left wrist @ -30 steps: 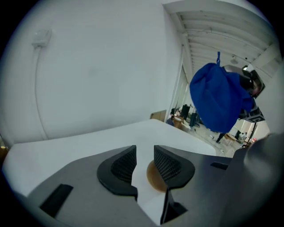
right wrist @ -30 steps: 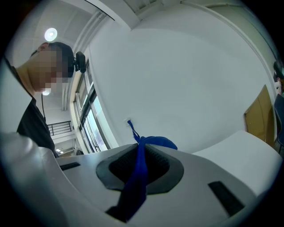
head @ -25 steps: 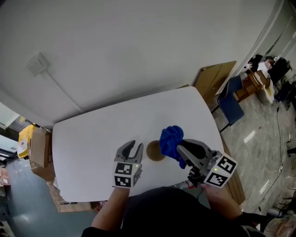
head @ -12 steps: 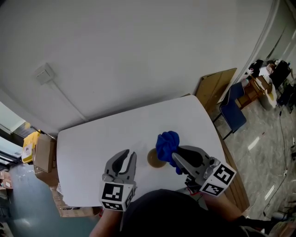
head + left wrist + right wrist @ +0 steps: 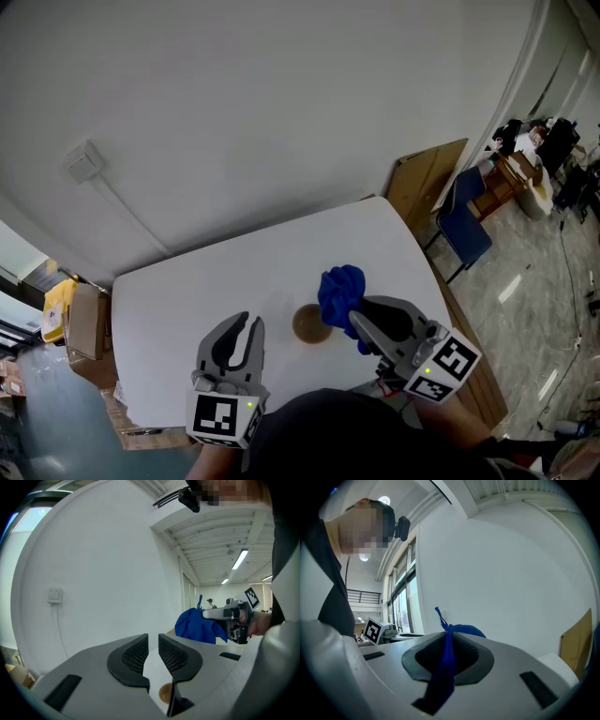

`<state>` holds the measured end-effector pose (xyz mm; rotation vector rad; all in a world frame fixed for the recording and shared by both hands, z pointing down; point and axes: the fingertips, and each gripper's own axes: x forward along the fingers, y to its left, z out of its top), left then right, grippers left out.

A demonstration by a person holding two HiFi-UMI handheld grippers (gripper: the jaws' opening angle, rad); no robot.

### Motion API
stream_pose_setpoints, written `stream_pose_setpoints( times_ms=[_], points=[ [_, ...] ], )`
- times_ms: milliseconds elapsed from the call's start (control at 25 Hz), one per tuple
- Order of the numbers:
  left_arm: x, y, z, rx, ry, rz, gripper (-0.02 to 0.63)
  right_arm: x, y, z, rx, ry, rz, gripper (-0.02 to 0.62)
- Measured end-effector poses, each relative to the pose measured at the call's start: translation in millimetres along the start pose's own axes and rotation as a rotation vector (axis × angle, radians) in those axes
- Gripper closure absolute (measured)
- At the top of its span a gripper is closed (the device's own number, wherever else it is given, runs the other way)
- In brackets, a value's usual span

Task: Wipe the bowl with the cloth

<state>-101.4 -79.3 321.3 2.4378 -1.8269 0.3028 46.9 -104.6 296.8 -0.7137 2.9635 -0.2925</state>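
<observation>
Left tool has drawn back from the bowl, jaws closing on nothing. Right tool clenches the cloth just beside the bowl on the table. We judge the bowl unsteadied and the wipe pending.

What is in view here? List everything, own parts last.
table: one, white, centre of the head view
bowl: one, brown, on the table between the grippers
cloth: one, blue, bunched beside the bowl, pinched in the right gripper
wall plate: one, white, on the wall at upper left
cardboard sheet: one, tan, leaning past the table's right end
chair: one, blue, right of the table
cardboard box: one, brown, left of the table
left gripper: one, grey, near table edge, jaws closing, nothing between
right gripper: one, grey, shut on the cloth
</observation>
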Motion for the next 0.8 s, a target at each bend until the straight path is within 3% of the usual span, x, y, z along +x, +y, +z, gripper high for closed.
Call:
stream_pose_setpoints(
  times_ms=[800],
  points=[
    [0.7, 10.1, -2.3, 0.005, -0.003, -0.008, 0.535, 0.5, -2.9, -6.6, -0.012, 0.005, -0.036, 0.546]
  ],
)
